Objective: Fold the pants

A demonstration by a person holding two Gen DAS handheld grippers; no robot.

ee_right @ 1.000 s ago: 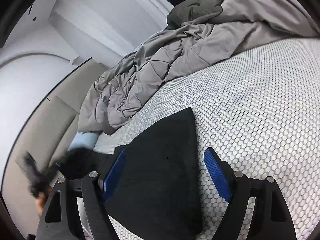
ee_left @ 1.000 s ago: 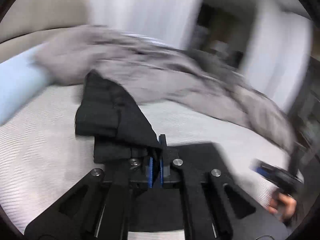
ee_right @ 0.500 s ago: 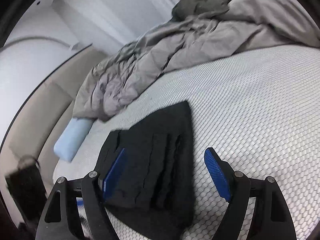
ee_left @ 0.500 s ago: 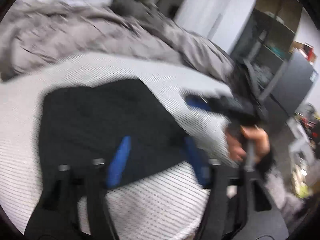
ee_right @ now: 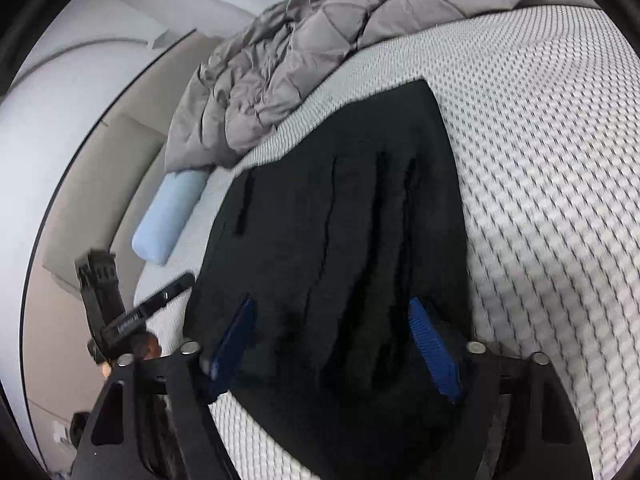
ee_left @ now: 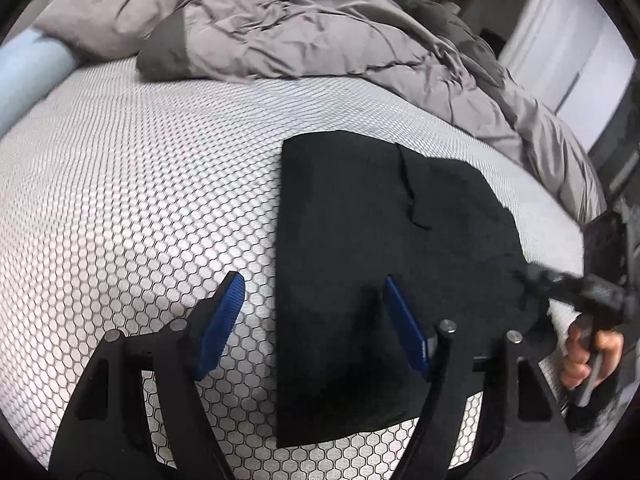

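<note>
- Left wrist view: the left gripper (ee_left: 312,320) points forward and down over the bed, its blue pads spread apart and nothing clamped between them.
- Its left pad stands over bare mattress (ee_left: 132,184), a white cover with a honeycomb pattern; its right pad stands over the near left part of the black pants (ee_left: 360,240), so the pants' left edge runs between the two fingers.
- The pants lie flat on the mattress as a folded dark block, right of the middle of this view, with a short slit or seam showing near the far edge.
- A crumpled grey duvet (ee_left: 280,24) is heaped across the far side of the bed, and a pale blue bolster (ee_left: 28,68) lies at the far left.
- At the right edge, the person's right hand (ee_left: 588,352) grips the handle of the right gripper (ee_left: 576,280), which is blurred here and reaches toward the pants' right side.
- Right wrist view: the right gripper (ee_right: 332,344) tilts downward over the near end of the pants (ee_right: 340,200). Its jaws have just been closing but still stand apart; the cloth lies under and between the pads, and whether they press it cannot be told.
- The pants show several lengthwise folds, with the duvet (ee_right: 300,60) beyond them and the bolster (ee_right: 168,216) to the left.
- At the lower left, the left gripper (ee_right: 160,300) angles in toward the pants' edge, held from below by a partly hidden hand.
</note>
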